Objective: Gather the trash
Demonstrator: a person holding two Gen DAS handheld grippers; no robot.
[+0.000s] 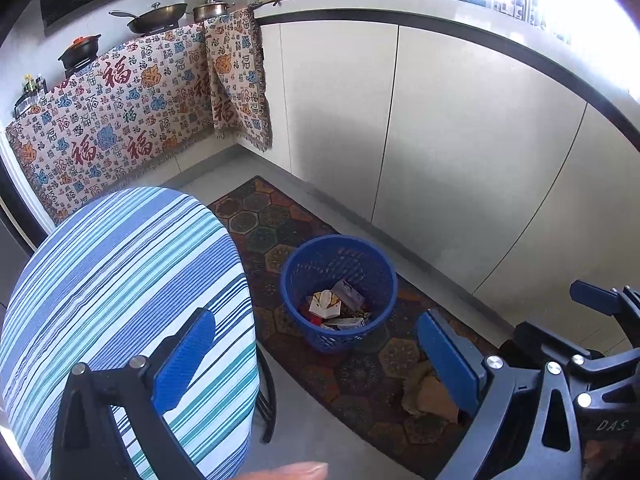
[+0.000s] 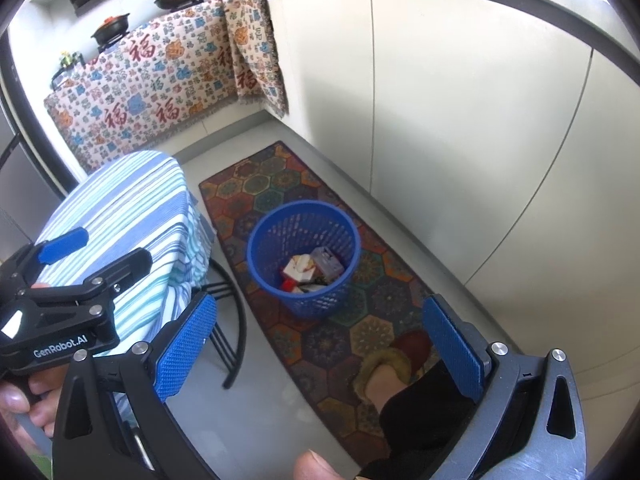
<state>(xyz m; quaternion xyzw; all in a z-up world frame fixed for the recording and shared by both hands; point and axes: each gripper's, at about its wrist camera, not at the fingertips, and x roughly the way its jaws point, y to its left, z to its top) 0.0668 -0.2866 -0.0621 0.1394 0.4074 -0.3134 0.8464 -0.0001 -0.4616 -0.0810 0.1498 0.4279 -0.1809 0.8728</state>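
Kitchen corner with a grey floor [image 2: 256,392] and white cabinet doors [image 1: 452,128] under a pale counter [image 1: 360,4]. A patterned cloth [image 1: 120,120] printed with red characters hangs over the stove front, where pans [image 1: 156,16] stand. A runner mat [image 2: 320,320] of coloured hexagons lies along the cabinets. A small table under a striped cloth [image 1: 120,280] stands to the left of the mat.

The blue mesh basket [image 1: 340,256] stands upright on the mat, mouth facing up, long axis vertical. Trash [image 1: 336,304], mostly small cartons and wrappers, lies in its bottom. A torn brown scrap [image 1: 424,396] lies on the mat nearer the camera.

The left gripper [image 1: 316,356] is held above the table edge and mat, its blue pads wide apart, empty; the basket sits ahead, between the two fingers' lines. The right gripper [image 2: 320,340] is likewise spread and empty, with the basket ahead of it and a slippered foot [image 2: 396,364] on the mat below.
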